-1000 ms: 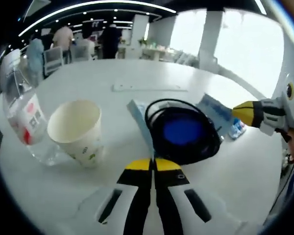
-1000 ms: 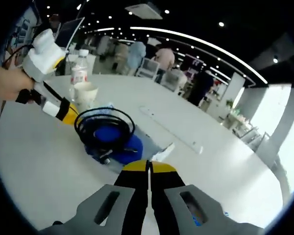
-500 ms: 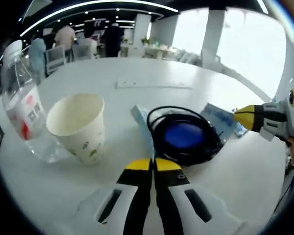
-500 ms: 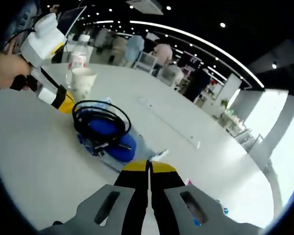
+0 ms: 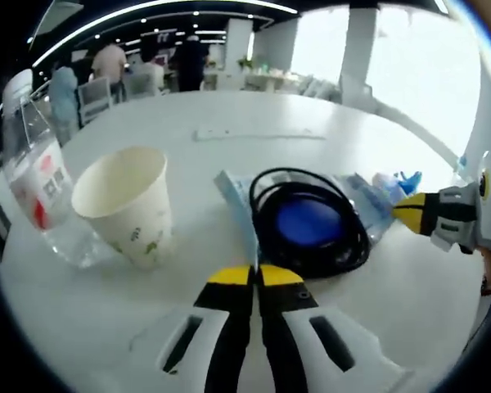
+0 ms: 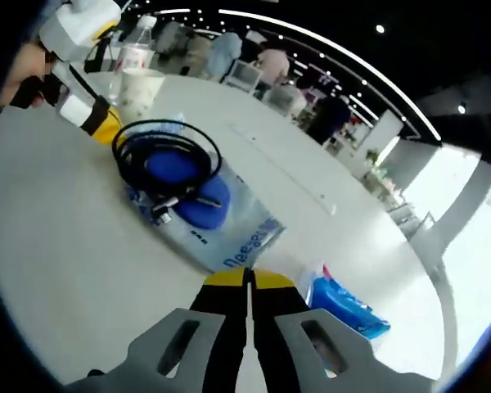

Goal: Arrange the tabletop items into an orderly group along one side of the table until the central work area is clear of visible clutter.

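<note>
Cup, bottle, cable and packets on the white table (image 5: 254,115).
A paper cup (image 5: 124,203) stands upright just beside a clear water bottle (image 5: 34,184) at its 9 o'clock. At the cup's 3 o'clock a coiled black cable (image 5: 309,223) lies on a blue-printed pouch (image 6: 229,231). A small blue packet (image 6: 344,304) lies near the pouch's far end.
</note>
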### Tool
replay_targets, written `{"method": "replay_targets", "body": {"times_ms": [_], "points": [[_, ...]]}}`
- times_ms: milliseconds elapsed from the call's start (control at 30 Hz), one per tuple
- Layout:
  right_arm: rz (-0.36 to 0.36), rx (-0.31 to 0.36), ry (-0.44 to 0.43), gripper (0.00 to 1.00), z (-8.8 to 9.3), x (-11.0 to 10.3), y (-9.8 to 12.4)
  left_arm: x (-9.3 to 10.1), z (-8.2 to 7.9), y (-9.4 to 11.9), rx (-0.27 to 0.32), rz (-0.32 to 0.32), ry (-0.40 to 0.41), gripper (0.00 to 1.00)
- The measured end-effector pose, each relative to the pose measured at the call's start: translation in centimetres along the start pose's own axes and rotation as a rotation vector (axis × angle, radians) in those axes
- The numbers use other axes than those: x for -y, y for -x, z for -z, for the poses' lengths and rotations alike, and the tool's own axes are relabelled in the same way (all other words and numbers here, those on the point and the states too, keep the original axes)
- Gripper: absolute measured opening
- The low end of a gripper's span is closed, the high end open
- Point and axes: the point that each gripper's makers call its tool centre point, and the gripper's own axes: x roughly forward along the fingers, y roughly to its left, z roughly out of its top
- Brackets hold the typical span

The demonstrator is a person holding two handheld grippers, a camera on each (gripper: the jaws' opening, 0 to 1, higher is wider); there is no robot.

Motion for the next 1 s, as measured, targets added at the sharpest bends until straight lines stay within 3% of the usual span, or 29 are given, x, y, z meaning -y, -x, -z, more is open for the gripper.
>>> {"method": "replay_targets", "body": {"times_ms": [167,367,467,667,800,1000], "points": [[0.002,-0.016,0.046,0.01,0.2,-0.1,-0.1,-0.2,0.0,0.1,-0.008,-0.035,-0.02,0.04],[-0.012,-0.029,0.003,0.02,0.1,0.1,-0.2,-0.5,0.1,0.2,-0.013,-0.059,-0.062,0.08],[-0.011,-0.042,-0.019,0.02,0.0,0.1,0.0,-0.7,0.0,0.5,-0.012,-0.071,-0.066,0.18],[-0.002,-0.047,-0.061,0.04,-0.8,0.7,0.6,-1.1,-0.3,1.7,-0.01,-0.087,-0.072,0.26],[0.012,-0.033,-0.084,0.15,-1.5,1.2,1.1,-1.1,-0.8,2.9,0.01,-0.093,-0.097,0.37],[-0.015,-0.008,-0.2,0.37,-2.5,1.4,1.7,-1.7,-1.6,4.3,0.039,-0.094,-0.044,0.58]]}}
